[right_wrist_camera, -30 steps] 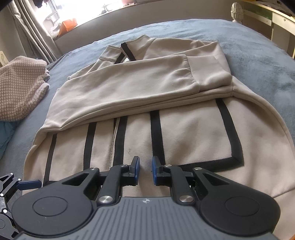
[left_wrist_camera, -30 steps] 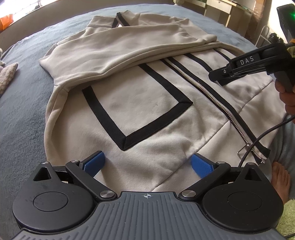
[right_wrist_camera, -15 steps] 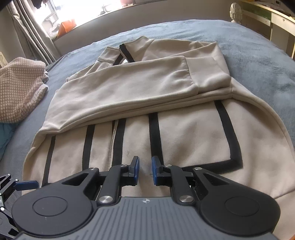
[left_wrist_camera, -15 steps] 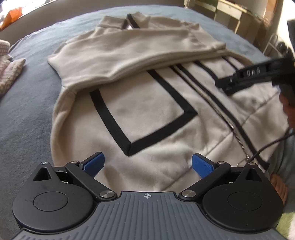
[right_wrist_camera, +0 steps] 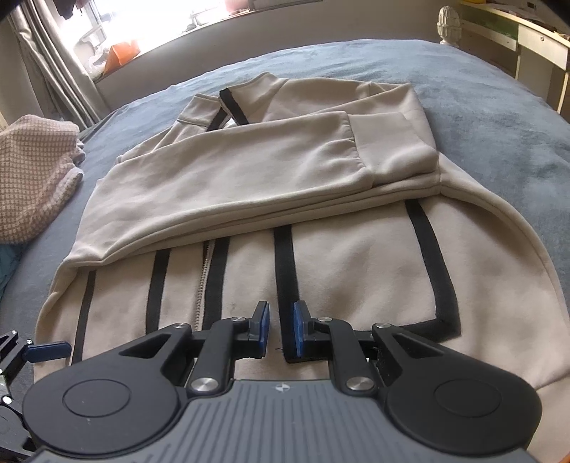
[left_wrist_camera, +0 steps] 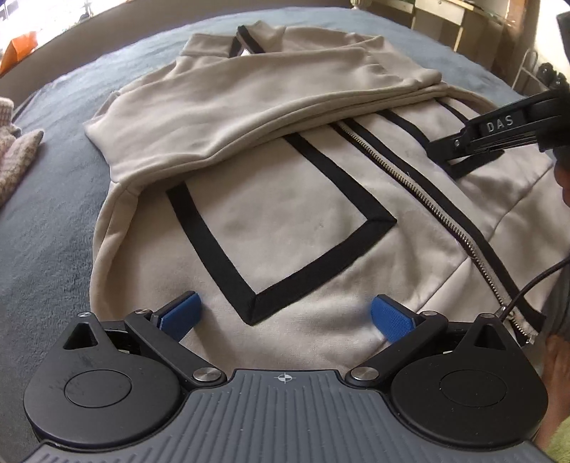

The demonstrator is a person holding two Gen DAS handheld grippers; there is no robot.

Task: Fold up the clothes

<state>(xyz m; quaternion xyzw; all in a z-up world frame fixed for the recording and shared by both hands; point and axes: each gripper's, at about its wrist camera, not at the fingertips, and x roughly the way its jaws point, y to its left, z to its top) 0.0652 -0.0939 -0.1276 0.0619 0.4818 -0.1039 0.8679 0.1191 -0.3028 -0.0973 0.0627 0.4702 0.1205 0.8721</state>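
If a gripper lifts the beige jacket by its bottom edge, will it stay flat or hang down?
The jacket would probably hang and sag: its cloth looks soft, with rounded folds. The sleeves folded loosely on top may slide off. The metal zipper may add slight stiffness along the middle.

bed w/ grey-blue blanket point(right_wrist_camera: 481, 92) fills most of the room. bright window point(right_wrist_camera: 149, 21) at the far side, daylight coming in, grey curtain point(right_wrist_camera: 53, 60) on its left. pale wood desk point(right_wrist_camera: 527, 39) on the right, white knob-shaped ornament point(right_wrist_camera: 449, 25) near it.
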